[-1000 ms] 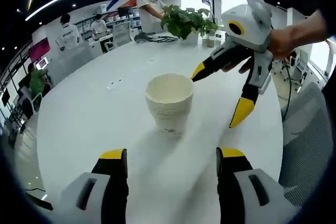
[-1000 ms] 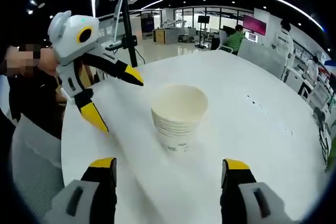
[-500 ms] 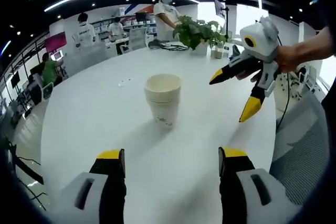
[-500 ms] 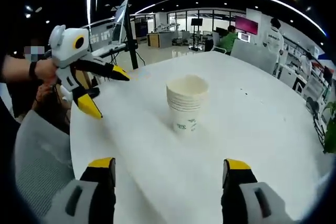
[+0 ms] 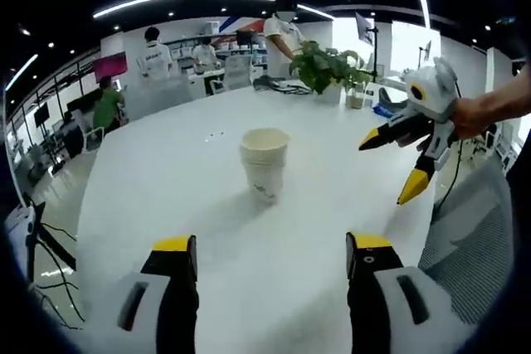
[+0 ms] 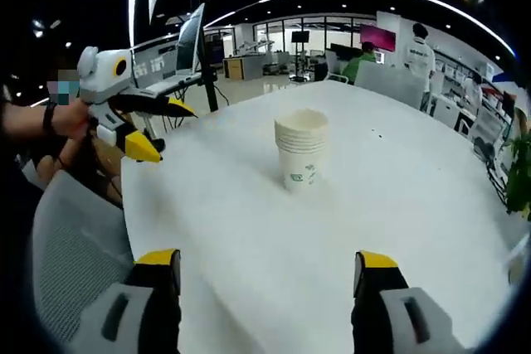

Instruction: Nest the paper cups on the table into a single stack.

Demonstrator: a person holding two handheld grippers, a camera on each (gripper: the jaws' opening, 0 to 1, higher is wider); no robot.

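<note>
— Where did the cups (image 5: 265,160) stand?
— Nested in one upright stack near the middle of the white counter (image 5: 166,188), well in from every edge, so the stacking looked finished.
— And the left tool (image 5: 270,264)?
— Jaws apart, empty, held low and well short of the cups.
— The right tool (image 6: 270,271)?
— Also spread and empty, apart from the stack; probably nothing was left to grip.

A round white table (image 5: 166,205) carries a nested stack of paper cups (image 5: 265,162) upright.
</note>
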